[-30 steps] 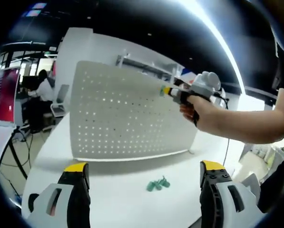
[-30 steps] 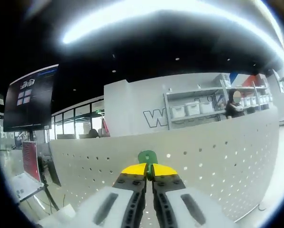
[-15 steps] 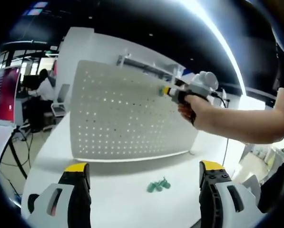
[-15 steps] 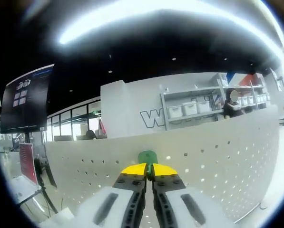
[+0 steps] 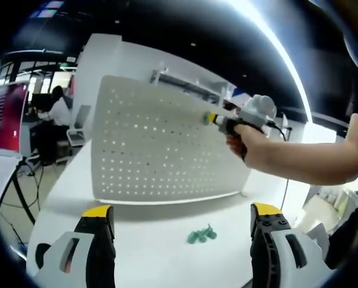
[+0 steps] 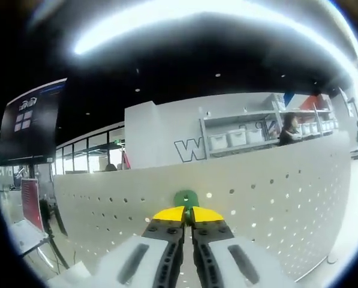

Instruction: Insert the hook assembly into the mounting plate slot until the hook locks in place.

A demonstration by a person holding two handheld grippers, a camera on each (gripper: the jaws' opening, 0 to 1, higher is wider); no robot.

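Fingers of the right gripper [image 6: 187,215] are pinched on a green hook [image 6: 186,198], its tip up against the upper part of the pegboard [image 6: 274,210] — whether it sits in a hole cannot be told. In the left gripper view, the right gripper [image 5: 217,119] meets the pegboard [image 5: 149,144] near its top right edge, held by a hand [image 5: 244,141]. Left gripper [image 5: 179,225] fingers are spread wide over the tabletop [image 5: 155,246] — spare green hooks [image 5: 201,234] lie between them, below the standing board.

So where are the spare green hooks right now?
In the left gripper view, the spare hooks lie on the table before the pegboard, between the left gripper's jaws.
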